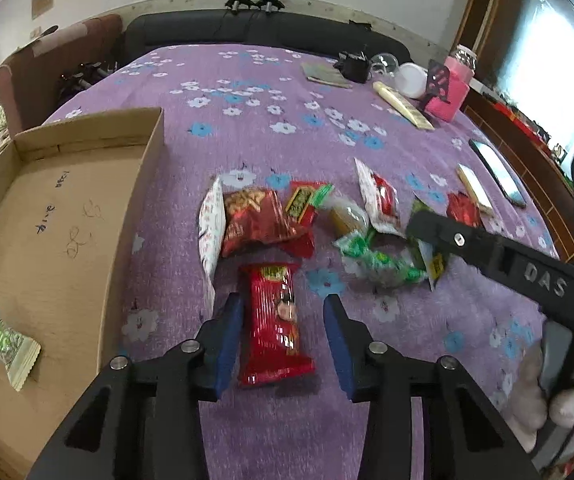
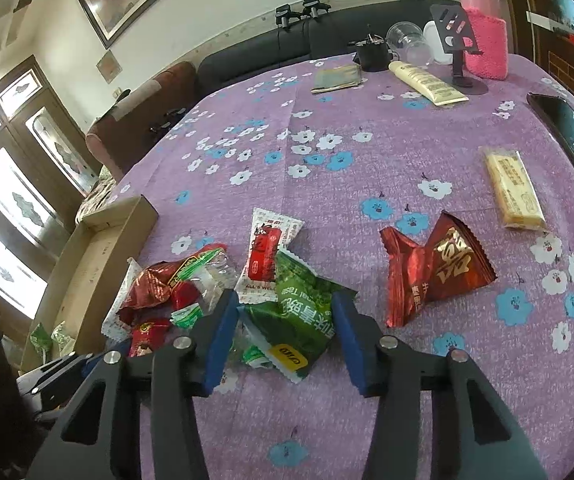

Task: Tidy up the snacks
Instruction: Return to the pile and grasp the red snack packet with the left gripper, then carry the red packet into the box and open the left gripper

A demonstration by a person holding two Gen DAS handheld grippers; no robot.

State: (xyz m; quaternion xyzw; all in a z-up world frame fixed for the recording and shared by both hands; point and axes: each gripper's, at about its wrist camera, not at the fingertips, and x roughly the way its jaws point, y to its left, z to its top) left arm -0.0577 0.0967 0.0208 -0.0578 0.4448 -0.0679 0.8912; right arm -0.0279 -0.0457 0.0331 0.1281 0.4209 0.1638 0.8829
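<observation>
A red snack bar (image 1: 275, 320) lies lengthwise on the purple flowered cloth (image 1: 247, 120), between the blue pads of my left gripper (image 1: 283, 300). A gap shows on its right side, so the gripper is open. My right gripper (image 2: 285, 297) straddles a green packet (image 2: 295, 312) at the edge of the snack pile. The packet's edges reach both pads, but it lies flat and unsqueezed. The same gripper (image 1: 427, 224) hangs over the green packets in the left wrist view. A cardboard box (image 1: 151, 152) at the left holds a green-and-white packet (image 1: 7, 344).
The pile includes a red chip bag (image 1: 255, 220), a white-red sachet (image 2: 267, 256) and a dark red packet (image 2: 435, 268). A pale yellow bar (image 2: 513, 188) and a phone (image 2: 571, 140) lie right. A cream tube (image 2: 427, 82), a pink bottle (image 2: 483, 28) and a phone stand (image 2: 459, 40) stand far back.
</observation>
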